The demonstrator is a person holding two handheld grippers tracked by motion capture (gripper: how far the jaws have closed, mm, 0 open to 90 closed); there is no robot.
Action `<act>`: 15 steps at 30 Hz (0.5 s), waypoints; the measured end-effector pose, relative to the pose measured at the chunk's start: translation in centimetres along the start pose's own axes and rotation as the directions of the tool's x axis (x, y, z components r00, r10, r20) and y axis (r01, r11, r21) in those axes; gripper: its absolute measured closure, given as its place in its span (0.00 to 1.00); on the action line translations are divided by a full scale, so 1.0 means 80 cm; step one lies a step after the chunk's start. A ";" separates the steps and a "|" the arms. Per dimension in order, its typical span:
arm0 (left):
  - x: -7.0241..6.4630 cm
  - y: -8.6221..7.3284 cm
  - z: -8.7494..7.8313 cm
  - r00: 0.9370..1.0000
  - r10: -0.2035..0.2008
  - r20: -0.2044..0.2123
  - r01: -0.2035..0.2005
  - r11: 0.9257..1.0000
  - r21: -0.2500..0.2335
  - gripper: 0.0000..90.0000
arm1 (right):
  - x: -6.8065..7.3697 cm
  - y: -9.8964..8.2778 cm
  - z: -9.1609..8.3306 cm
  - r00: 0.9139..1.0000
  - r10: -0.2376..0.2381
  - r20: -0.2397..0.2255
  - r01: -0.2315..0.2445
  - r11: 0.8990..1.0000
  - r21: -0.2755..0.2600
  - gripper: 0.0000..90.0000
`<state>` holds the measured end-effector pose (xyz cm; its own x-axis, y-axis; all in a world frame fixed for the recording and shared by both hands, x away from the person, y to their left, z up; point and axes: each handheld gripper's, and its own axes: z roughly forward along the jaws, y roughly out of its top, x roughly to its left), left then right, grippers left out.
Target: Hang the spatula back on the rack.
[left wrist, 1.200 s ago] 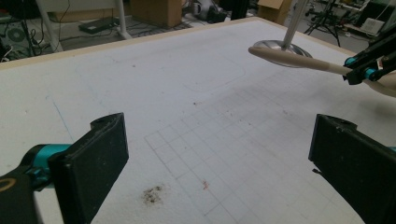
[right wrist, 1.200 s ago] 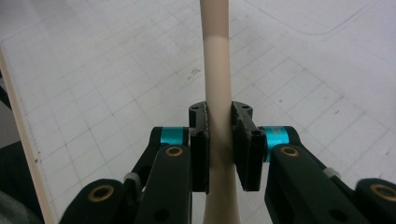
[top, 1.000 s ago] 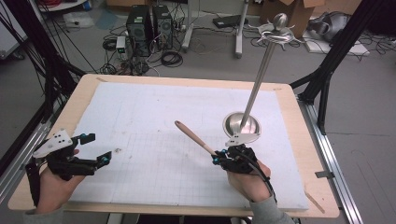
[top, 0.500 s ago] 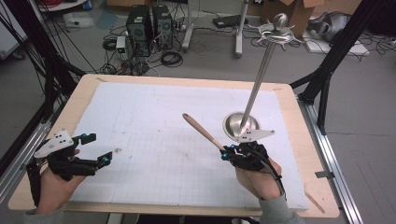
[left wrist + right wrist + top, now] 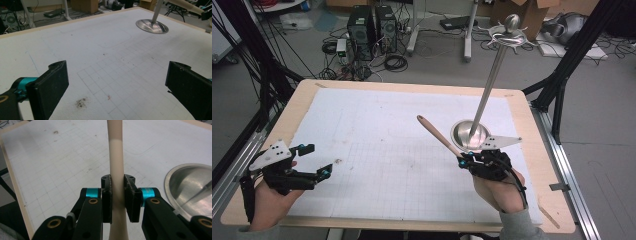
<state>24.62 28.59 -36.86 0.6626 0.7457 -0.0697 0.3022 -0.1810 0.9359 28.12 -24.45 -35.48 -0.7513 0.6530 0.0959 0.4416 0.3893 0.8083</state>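
My right gripper [image 5: 463,160] [image 5: 117,193] is shut on a pale wooden handle [image 5: 437,134] [image 5: 116,157], holding it above the table near the front right. The handle slants up and to the far left and ends in a rounded tip; its lower end is hidden behind the jaws. Just beyond it stands a metal stand [image 5: 488,87] with a round dish-like base [image 5: 462,134] [image 5: 190,182] [image 5: 152,26] and a tall pole topped by hooks. My left gripper [image 5: 318,160] [image 5: 118,75] rests at the front left, jaws wide open with nothing between them.
A white gridded mat [image 5: 382,150] covers the wooden table [image 5: 307,87]. Small dark stains [image 5: 80,102] mark the mat close to the left gripper. Beyond the far edge lie computer towers [image 5: 369,27] and cables on the floor.
My right gripper has carried the wooden handle to the right and slightly upward, closer to the stand's base. The left gripper has stayed in place.
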 end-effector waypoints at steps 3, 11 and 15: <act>0.000 0.001 -0.002 1.000 0.003 -0.004 -0.003 1.000 -0.003 0.06 | -0.004 0.001 -0.008 1.000 -0.001 0.009 0.001 1.000 -0.006 0.88; -0.001 0.001 -0.003 1.000 0.004 -0.005 -0.004 1.000 -0.003 0.06 | -0.014 0.001 -0.031 1.000 0.013 0.020 -0.012 0.999 -0.045 0.88; -0.001 0.000 -0.001 1.000 0.002 -0.002 -0.002 1.000 0.003 0.06 | -0.018 0.004 -0.040 0.999 0.013 0.033 -0.011 0.999 -0.051 0.88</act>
<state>24.53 28.57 -36.85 0.6618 0.7467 -0.0668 0.3026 -0.1845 0.9351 27.74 -27.38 -33.50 -0.7291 0.6788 0.0869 0.4240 0.3484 0.8360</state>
